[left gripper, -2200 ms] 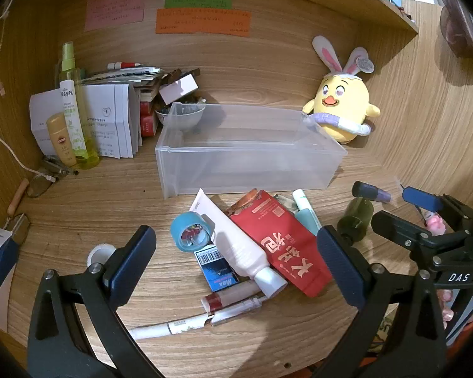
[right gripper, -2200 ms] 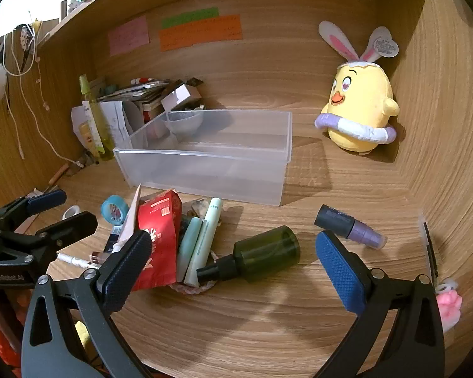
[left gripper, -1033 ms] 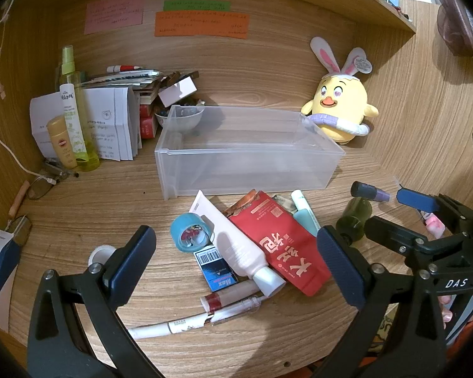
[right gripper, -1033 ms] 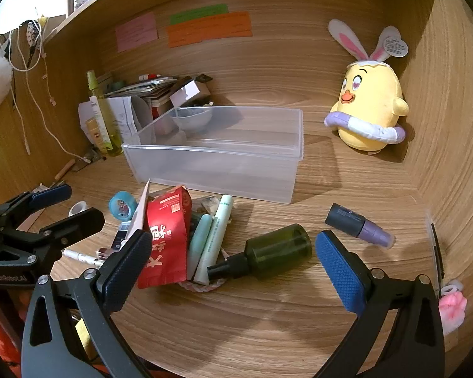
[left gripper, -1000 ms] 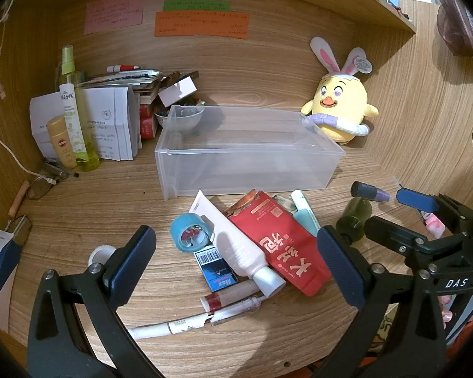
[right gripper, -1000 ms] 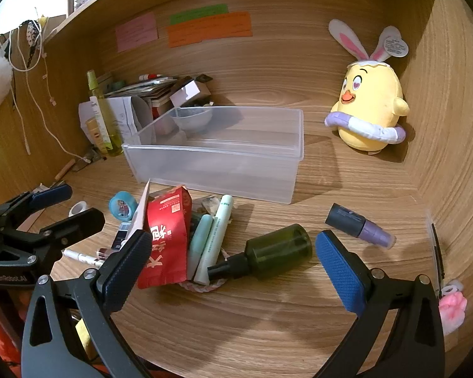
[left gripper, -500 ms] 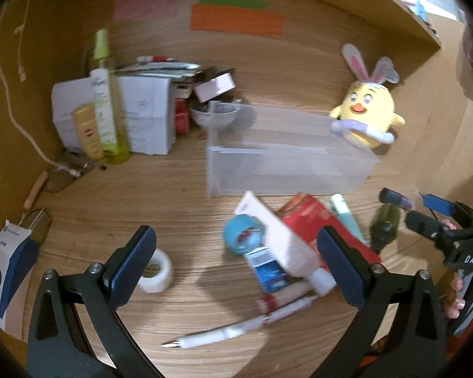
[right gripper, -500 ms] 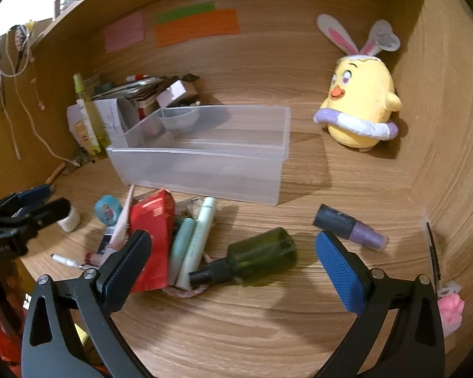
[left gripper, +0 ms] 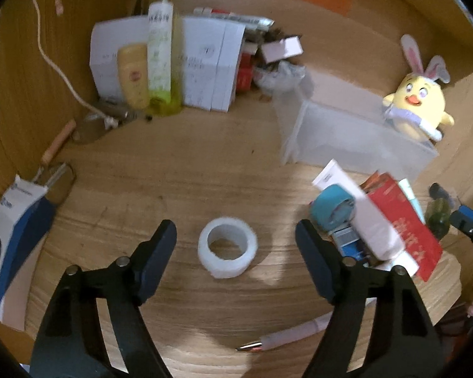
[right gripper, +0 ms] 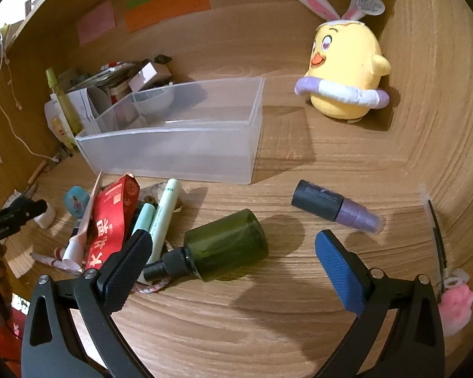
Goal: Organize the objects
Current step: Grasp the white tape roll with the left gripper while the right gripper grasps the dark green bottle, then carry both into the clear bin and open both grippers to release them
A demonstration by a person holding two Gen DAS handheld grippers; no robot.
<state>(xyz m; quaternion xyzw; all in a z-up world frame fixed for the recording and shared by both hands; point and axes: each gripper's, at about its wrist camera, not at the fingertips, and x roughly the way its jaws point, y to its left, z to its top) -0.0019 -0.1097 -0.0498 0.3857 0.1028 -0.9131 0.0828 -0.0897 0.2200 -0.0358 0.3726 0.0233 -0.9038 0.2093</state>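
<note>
Left view: the white tape roll lies flat on the table, centre frame, between the fingers of the left tool, which sit either side without touching it. Those jaws have just been closing in, nothing gripped. To the right is a heap: blue tape roll, white tube, red packet. A pen lies at the lower edge. Upper right, the clear bin and the yellow chick plush; upper left, bottles and white boxes against the wooden back wall.

Right view: the right tool hangs released, jaws wide, above the green spray bottle, which lies on its side. A purple-capped tube lies just right, apart.

Against a second ago, the left view has swung left: the white roll, then at the lower left edge, is now centred.
</note>
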